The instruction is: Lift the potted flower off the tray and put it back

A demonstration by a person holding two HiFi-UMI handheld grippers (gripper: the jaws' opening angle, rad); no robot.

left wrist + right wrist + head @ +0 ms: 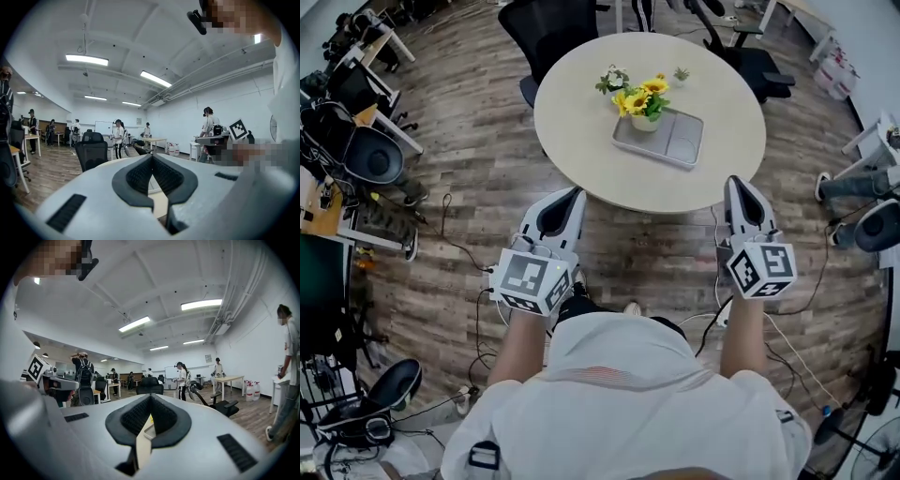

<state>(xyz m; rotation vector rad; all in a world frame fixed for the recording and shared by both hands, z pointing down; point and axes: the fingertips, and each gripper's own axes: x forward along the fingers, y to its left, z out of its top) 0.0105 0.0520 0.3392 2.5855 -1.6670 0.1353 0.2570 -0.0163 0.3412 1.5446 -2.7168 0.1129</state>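
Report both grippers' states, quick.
Left gripper: closed, holding nothing.
Right gripper: closed, holding nothing.

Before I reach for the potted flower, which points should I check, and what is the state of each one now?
1. Potted flower upright on the tray: ok.
2. Left gripper open for a grasp: not ok, jaws together, empty.
3. Right gripper open: not ok, jaws together, empty.
4. Grippers close to the pot: not ok, both only at the near edge of the round table.
5. Table bare between that edge and the tray: ok.
6. White-flowered plant apart from the potted flower: cannot tell.
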